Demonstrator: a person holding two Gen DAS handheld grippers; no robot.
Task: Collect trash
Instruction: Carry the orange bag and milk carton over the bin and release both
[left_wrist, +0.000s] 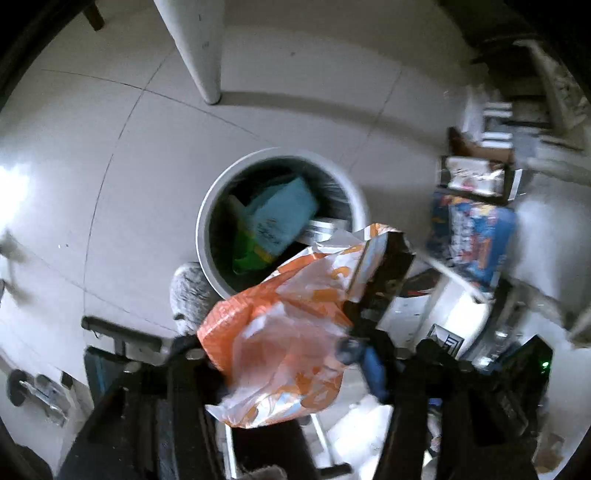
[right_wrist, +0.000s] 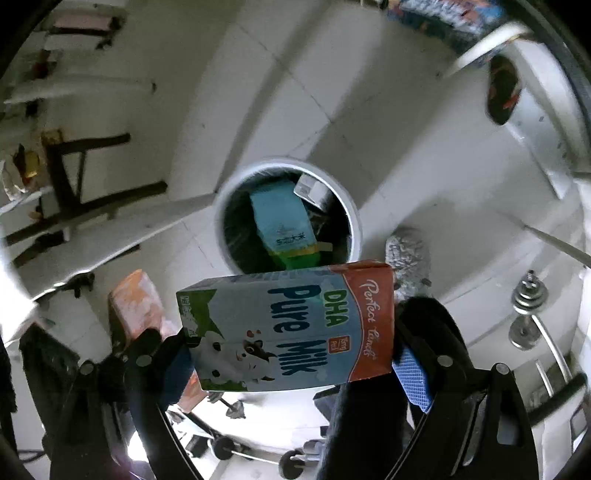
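Note:
A white round trash bin (left_wrist: 207, 236) stands on the floor below both grippers, with a light blue and green carton (left_wrist: 277, 218) and other trash inside. My left gripper (left_wrist: 288, 350) is shut on an orange and white crumpled snack bag (left_wrist: 280, 332), held above the bin's near rim. In the right wrist view the bin (right_wrist: 354, 210) shows ahead. My right gripper (right_wrist: 291, 354) is shut on a blue "Pure Milk" carton (right_wrist: 288, 328), held sideways just short of the bin. The orange bag (right_wrist: 136, 306) shows at its left.
A white table leg (left_wrist: 199, 51) stands beyond the bin. A grey fluffy slipper (left_wrist: 188, 295) lies beside the bin. Colourful packages (left_wrist: 472, 236) and boxes crowd the right. Dumbbells (right_wrist: 528, 314) lie on the tiled floor at the right.

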